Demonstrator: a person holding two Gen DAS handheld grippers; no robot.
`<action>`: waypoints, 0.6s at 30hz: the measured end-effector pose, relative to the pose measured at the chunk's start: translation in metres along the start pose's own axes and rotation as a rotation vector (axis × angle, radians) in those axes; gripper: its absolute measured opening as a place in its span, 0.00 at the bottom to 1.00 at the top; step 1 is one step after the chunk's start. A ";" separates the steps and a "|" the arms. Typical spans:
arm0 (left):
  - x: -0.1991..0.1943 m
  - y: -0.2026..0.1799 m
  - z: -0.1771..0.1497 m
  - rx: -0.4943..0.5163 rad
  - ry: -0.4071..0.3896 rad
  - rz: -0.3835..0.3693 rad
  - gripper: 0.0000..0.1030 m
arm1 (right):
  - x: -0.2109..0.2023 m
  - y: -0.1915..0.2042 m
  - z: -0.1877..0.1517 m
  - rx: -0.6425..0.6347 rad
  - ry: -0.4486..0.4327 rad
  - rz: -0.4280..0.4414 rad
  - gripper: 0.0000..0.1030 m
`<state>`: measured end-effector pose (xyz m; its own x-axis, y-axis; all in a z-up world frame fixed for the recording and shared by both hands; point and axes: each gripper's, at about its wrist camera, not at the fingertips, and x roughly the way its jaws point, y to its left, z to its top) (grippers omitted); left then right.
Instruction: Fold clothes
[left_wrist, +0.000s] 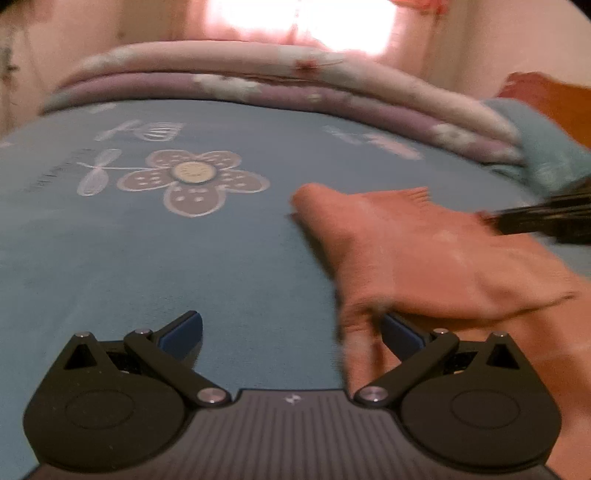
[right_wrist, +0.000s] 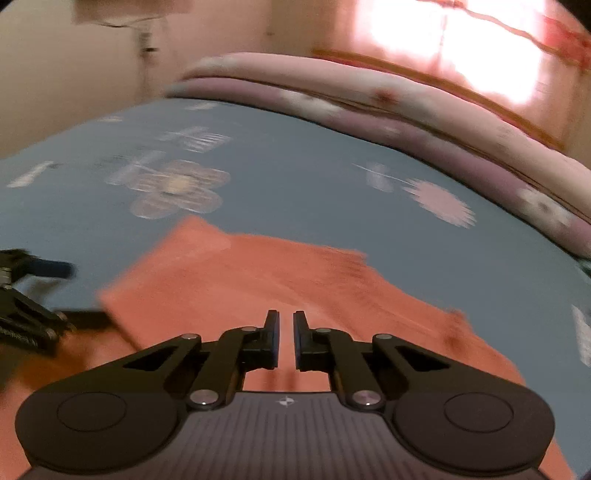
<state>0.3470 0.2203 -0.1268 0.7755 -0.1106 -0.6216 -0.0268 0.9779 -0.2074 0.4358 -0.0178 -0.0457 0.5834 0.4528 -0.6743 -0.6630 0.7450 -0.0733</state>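
On the blue flowered bedsheet (left_wrist: 184, 258) lies the orange cloth (left_wrist: 424, 251). The left claw (left_wrist: 291, 334) gapes wide and empty, with the cloth's near edge at its three o'clock, touching the right pad. The right claw (right_wrist: 286, 338) is pinched narrow; the cloth spreads under it toward twelve o'clock, but whether it holds fabric I cannot tell. Best keep the fold's edges aligned and lay it flat.

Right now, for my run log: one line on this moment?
cloth: on bed | left gripper: open | right gripper: shut, empty
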 end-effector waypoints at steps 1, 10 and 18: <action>-0.008 0.007 0.004 -0.028 -0.013 -0.050 0.99 | 0.006 0.010 0.007 -0.010 -0.007 0.018 0.10; -0.026 0.064 0.008 -0.238 -0.050 -0.041 0.99 | 0.096 0.069 0.028 -0.019 0.069 0.058 0.09; -0.026 0.071 0.005 -0.273 -0.050 -0.043 0.99 | 0.100 0.091 0.031 -0.006 0.051 0.036 0.07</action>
<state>0.3284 0.2933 -0.1219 0.8098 -0.1358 -0.5708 -0.1562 0.8879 -0.4328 0.4486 0.1100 -0.0967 0.5344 0.4539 -0.7130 -0.6861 0.7256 -0.0524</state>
